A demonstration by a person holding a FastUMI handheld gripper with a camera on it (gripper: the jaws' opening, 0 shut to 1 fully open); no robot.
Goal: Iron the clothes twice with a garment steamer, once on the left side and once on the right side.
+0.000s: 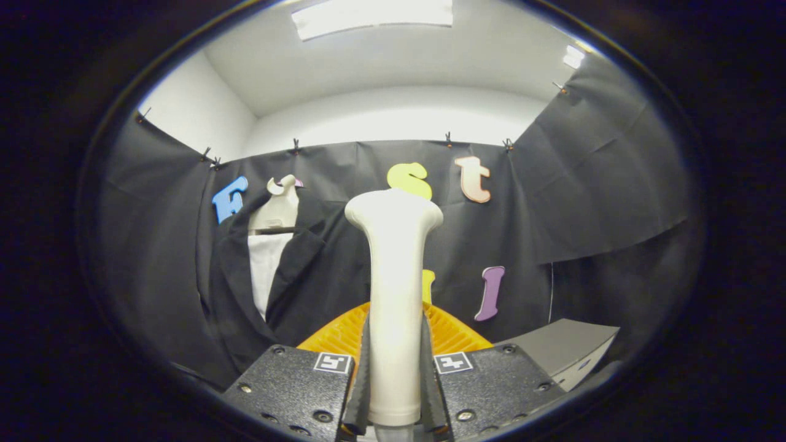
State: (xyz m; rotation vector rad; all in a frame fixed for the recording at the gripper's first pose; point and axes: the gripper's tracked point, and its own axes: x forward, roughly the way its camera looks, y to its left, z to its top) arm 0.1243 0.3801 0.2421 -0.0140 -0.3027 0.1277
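Gripper (395,393) is clamped tight on the garment steamer (394,294), both fingers pressed against the sides of its handle, so it stands upright between them with the wide head on top. Just behind the fingers sits an orange ribbed tray thing (451,334), and off to its right a grey box (562,350). Clothes-wise, a black jacket (307,270) over a white shirt (265,270) hangs on a pale mannequin torso (276,212), beyond the fingers and left of the steamer, well apart from it. Plenty of open room between steamer and jacket. Black cloth wall (589,184) all round, white ceiling with a light panel (371,15) overhead.
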